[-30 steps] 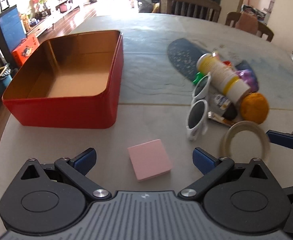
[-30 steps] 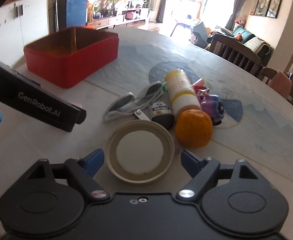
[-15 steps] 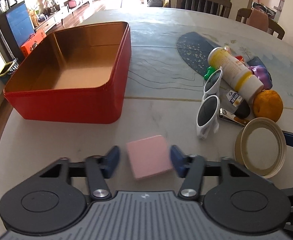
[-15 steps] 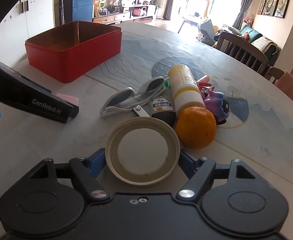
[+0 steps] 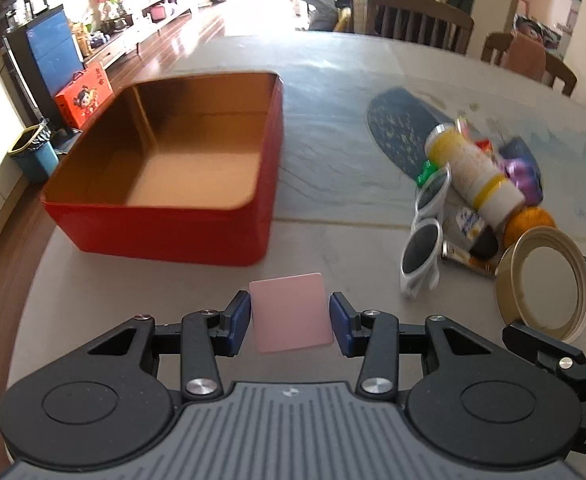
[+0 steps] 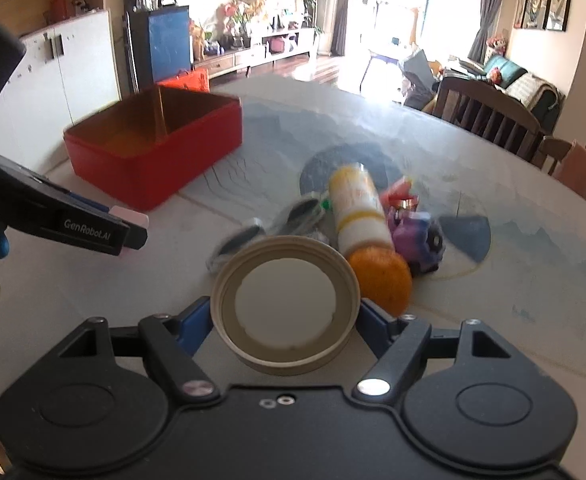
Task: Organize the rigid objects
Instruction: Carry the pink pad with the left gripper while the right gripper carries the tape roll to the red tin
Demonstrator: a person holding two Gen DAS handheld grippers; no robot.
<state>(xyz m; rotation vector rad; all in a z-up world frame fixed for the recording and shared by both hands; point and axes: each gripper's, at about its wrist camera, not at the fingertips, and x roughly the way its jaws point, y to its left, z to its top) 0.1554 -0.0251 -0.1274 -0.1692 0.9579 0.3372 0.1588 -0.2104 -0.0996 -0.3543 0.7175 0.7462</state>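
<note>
My left gripper [image 5: 290, 317] pinches the pink block [image 5: 290, 312], my right gripper [image 6: 285, 322] clamps the round lid [image 6: 286, 306], near the table [image 5: 333, 80] edge.

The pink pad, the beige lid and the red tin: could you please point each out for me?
pink pad [image 5: 291, 312], left wrist view, middle of its top face.
beige lid [image 6: 285, 306], right wrist view, its white inner disc.
red tin [image 5: 165, 232], left wrist view, near outer wall.
</note>
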